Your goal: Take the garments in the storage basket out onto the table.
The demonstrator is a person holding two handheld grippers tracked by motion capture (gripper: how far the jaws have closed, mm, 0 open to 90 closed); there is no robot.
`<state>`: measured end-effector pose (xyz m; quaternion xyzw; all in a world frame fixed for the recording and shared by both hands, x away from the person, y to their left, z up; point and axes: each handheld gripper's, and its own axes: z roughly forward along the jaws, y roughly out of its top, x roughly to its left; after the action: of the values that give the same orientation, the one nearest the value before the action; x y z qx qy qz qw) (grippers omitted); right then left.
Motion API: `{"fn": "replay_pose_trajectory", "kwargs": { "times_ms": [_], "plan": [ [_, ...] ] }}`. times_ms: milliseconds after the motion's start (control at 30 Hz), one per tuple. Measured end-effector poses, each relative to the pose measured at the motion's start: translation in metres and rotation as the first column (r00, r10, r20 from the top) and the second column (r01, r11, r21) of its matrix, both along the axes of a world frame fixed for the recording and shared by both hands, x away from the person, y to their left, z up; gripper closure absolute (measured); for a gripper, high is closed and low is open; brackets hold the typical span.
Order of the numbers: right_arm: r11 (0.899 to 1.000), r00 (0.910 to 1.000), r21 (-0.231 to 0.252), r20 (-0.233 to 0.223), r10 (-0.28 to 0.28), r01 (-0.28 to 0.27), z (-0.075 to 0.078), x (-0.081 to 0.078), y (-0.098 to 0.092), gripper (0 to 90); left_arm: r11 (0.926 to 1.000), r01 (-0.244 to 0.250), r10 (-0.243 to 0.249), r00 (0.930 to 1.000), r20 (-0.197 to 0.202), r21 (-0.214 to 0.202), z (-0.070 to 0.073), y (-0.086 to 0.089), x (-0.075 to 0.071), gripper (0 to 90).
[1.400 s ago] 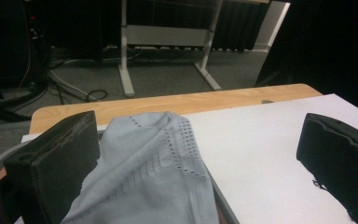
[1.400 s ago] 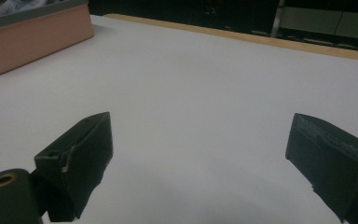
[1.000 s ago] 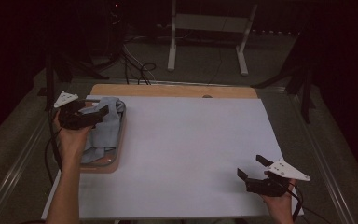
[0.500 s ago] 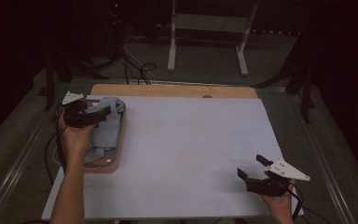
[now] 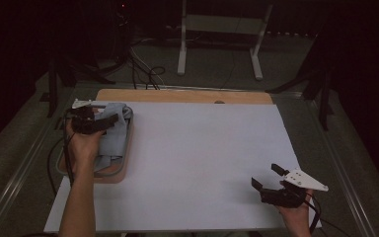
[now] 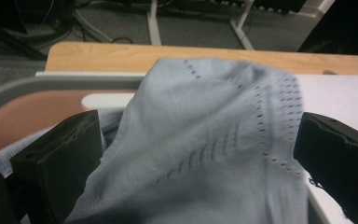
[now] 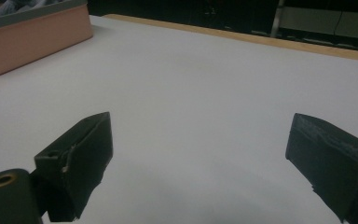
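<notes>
The right gripper (image 5: 269, 178) rests at five o'clock on the white sheet (image 5: 202, 158), jaws spread and empty. At nine o'clock, the left gripper (image 5: 109, 120) hangs over the one tray (image 5: 124, 163), jaws released wide either side of a raised fold of the one pale blue cloth (image 6: 214, 140), which lies heaped in that tray, spilling toward twelve o'clock.

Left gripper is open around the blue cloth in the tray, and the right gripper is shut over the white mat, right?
Not quite: the right gripper is open, jaws wide apart over the white mat, as the right gripper view shows. The left gripper is open around the blue cloth in the tray.
</notes>
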<state>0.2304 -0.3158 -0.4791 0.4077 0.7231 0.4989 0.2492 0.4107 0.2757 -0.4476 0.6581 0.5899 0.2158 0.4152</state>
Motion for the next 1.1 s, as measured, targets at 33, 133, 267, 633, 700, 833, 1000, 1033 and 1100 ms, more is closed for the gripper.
{"fn": "replay_pose_trajectory", "kwargs": {
  "times_ms": [33, 133, 267, 633, 700, 833, 1000, 1033, 1100],
  "plan": [
    [1.0, 1.0, -0.001, 0.001, -0.001, 0.001, 0.0, 0.0, 0.0, 7.6, 1.0, -0.002, 0.002, 0.9999, -0.01, 0.007, -0.002, 0.0, 0.001, 2.4],
    [1.0, 1.0, -0.001, 0.0, -0.002, 0.002, 0.0, 0.0, -0.001, 7.6, 0.9999, -0.009, 0.009, 0.9991, -0.042, 0.008, -0.009, 0.001, 0.003, 2.5],
    [1.0, 1.0, 0.001, 0.003, -0.002, 0.002, 0.0, 0.0, -0.001, 7.6, 0.9999, -0.017, 0.017, 0.997, -0.075, -0.002, -0.017, 0.002, 0.005, 2.6],
    [1.0, 1.0, 0.005, 0.002, -0.003, 0.003, 0.0, 0.0, -0.001, 7.6, 0.9999, -0.013, 0.013, 0.9837, -0.179, 0.002, -0.03, 0.006, 0.008, 3.2],
    [1.0, 1.0, 0.005, 0.002, -0.003, 0.003, 0.0, 0.0, -0.001, 7.6, 0.9999, -0.01, 0.011, 0.979, -0.203, 0.007, -0.032, 0.005, 0.009, 3.2],
    [1.0, 1.0, 0.008, 0.003, -0.005, 0.005, 0.001, 0.0, -0.002, 7.6, 0.9999, -0.006, 0.009, 0.969, -0.247, 0.014, -0.039, 0.004, 0.01, 3.3],
    [1.0, 1.0, 0.008, 0.004, -0.006, 0.005, 0.001, 0.0, -0.002, 7.6, 0.9999, -0.01, 0.006, 0.9526, -0.304, -0.011, -0.045, 0.004, 0.01, 4.9],
    [1.0, 1.0, 0.008, 0.003, -0.006, 0.006, 0.001, 0.0, -0.002, 7.6, 0.9998, -0.013, 0.008, 0.9472, -0.32, -0.012, -0.045, 0.004, 0.011, 5.3],
    [1.0, 1.0, 0.008, 0.002, -0.006, 0.006, 0.001, 0.0, -0.002, 7.6, 0.9998, -0.016, 0.011, 0.9348, -0.355, -0.012, -0.047, 0.004, 0.012, 6.2]
  ]
}}
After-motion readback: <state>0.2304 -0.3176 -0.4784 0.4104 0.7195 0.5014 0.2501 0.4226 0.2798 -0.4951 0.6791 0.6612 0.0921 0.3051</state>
